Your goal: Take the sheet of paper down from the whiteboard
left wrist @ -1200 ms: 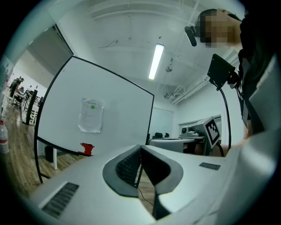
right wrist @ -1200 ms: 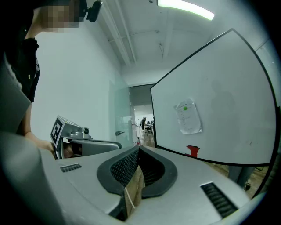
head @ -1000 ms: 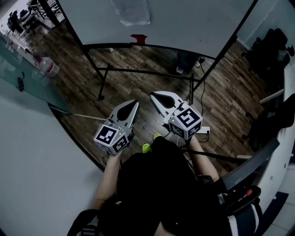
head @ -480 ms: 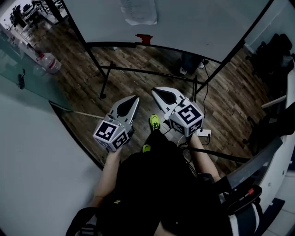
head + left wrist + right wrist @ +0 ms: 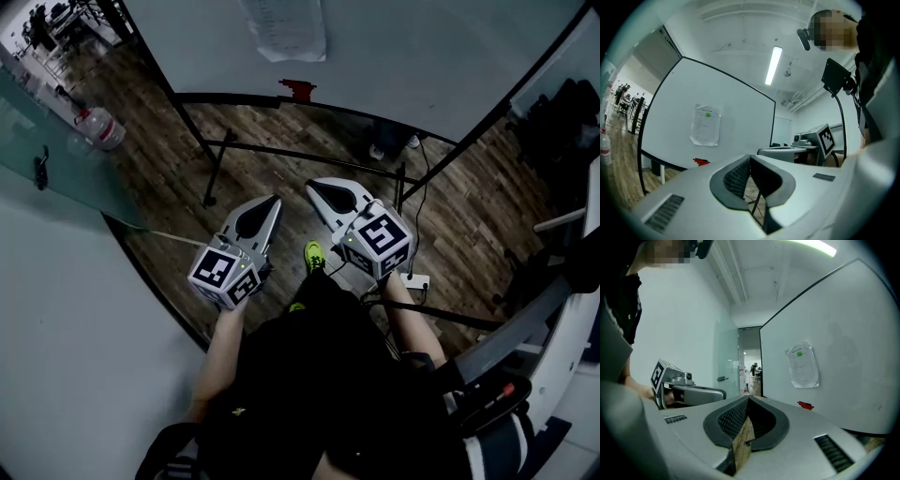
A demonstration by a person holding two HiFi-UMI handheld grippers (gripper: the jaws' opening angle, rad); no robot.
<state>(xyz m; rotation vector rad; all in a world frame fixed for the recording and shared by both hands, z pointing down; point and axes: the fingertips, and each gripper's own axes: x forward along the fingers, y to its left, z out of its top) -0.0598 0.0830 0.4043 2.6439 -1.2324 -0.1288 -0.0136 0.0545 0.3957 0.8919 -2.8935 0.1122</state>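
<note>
Wooden planks of the floor [image 5: 281, 150] fill the middle of the head view, dark and striped. At the far side stands the whiteboard [image 5: 422, 47] on a black frame. The sheet of paper [image 5: 286, 28] hangs on its face, left of centre, with a small red object [image 5: 297, 90] just below it on the board's lower edge. A glass partition [image 5: 56, 173] runs along the left, and a water bottle [image 5: 98, 128] stands on the floor beyond it. The left hand-held gripper [image 5: 275, 200] and the right hand-held gripper [image 5: 311, 187] are held side by side near the person, well apart from the board, both pointing towards it. A green shoe [image 5: 313, 253] shows between them, and a white power strip [image 5: 415, 279] lies on the floor to the right.

From the left gripper view, the jaws meet at the tip with nothing between them. The paper is ahead and to the left on the board, a green dot near its top. A long ceiling light [image 5: 773, 64] glows overhead, and the right hand-held gripper's marker cube shows at the right.

From the right gripper view, the jaws are likewise together and empty. The paper hangs far right, above the red object. A glass door [image 5: 726, 366] and a lit corridor [image 5: 750, 364] lie straight ahead.
</note>
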